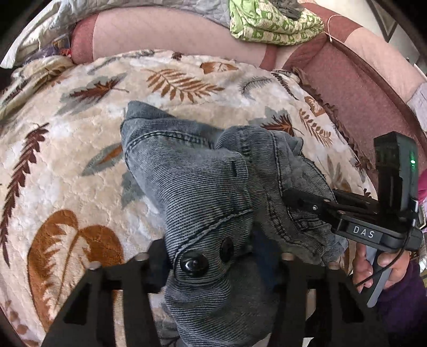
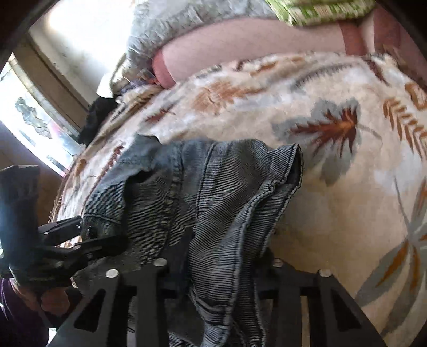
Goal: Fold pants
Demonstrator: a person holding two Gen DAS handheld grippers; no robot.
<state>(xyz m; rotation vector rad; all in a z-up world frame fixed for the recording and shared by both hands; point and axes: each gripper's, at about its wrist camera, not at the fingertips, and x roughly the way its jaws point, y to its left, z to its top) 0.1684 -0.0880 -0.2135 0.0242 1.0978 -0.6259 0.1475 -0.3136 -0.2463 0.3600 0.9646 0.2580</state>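
Grey-blue denim pants [image 1: 202, 181] lie bunched on a cream leaf-print blanket [image 1: 66, 138]. My left gripper [image 1: 213, 264] is shut on the pants' waistband, beside its dark button [image 1: 193, 264]; the cloth fills the gap between the fingers. My right gripper [image 1: 289, 197] shows in the left wrist view, reaching in from the right and pinching the waist edge. In the right wrist view the pants [image 2: 213, 192] drape over my right gripper [image 2: 218, 269], which is shut on a fold of them. The left gripper [image 2: 80, 235] shows at the left, clamped on the denim.
The blanket [image 2: 333, 213] covers a sofa seat. The pink and maroon sofa back [image 1: 165, 32] runs behind it, with a green patterned cloth [image 1: 275, 24] and a grey quilt [image 2: 165, 29] on top. A bright window [image 2: 29, 112] is at the left.
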